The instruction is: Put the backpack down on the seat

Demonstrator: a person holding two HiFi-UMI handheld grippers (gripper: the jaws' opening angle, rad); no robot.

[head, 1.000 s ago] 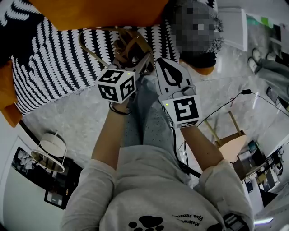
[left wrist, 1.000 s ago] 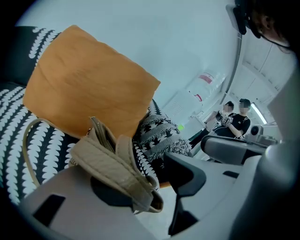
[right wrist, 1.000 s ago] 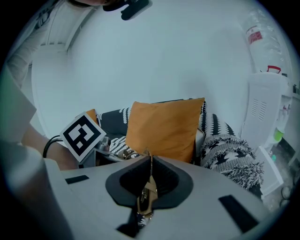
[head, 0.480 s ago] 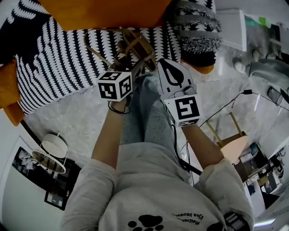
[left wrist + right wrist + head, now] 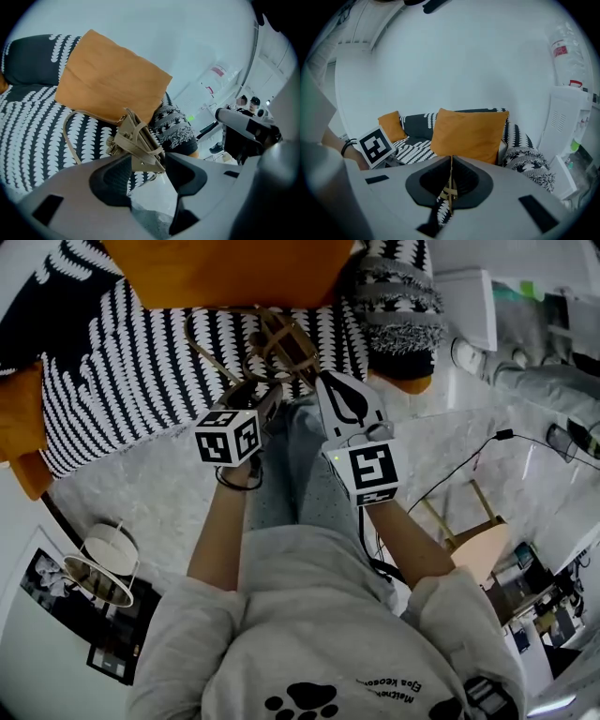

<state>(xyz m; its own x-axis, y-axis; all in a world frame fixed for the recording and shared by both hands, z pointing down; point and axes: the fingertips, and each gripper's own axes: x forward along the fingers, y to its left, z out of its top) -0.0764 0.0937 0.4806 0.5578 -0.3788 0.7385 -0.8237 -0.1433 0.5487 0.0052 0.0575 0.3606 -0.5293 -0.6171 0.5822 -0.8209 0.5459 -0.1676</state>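
Note:
The tan backpack lies on the sofa seat with its black-and-white cover, in front of an orange cushion. My left gripper is open just short of it. Its jaws have just been opening. In the left gripper view the backpack has its lower corner showing in the gap of that gripper, and the pads do not press on it. My right gripper is shut on a thin tan strap that runs between its closed jaws.
A grey patterned throw covers the sofa's right end. A second orange cushion sits at the left. Beyond the sofa stands a white appliance. A cable, a wooden stool and a lamp are on the floor.
My left gripper has drawn back from the backpack toward my body, and its jaws have come off it. The right gripper stays shut on the strap, slightly higher.

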